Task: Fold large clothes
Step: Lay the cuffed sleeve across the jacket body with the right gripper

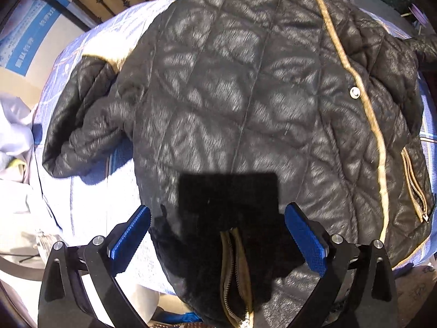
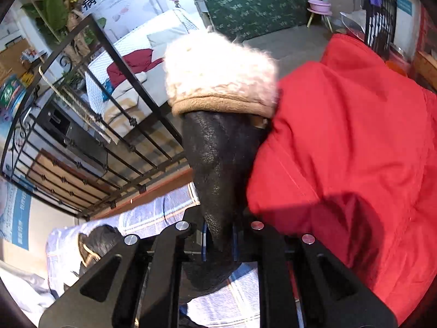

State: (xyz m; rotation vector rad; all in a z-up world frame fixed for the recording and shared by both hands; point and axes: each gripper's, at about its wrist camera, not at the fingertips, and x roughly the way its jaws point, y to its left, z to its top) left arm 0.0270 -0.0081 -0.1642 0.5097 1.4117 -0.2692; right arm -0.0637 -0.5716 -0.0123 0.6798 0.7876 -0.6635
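Observation:
A black quilted jacket with tan trim lies spread on a bed covered in a pale blue sheet. One sleeve lies bent at the left. My left gripper is open above the jacket's near edge and its tan zipper, holding nothing. My right gripper is shut on the jacket's other black sleeve, held up in the air. That sleeve ends in a tan cuff with white fleece. The jacket's left cuff shows low down in the right wrist view.
A red garment bulges right beside the held sleeve. A black metal bed rail runs along the bed's far side. White cloth is heaped at the bed's left. A green patterned bench stands beyond.

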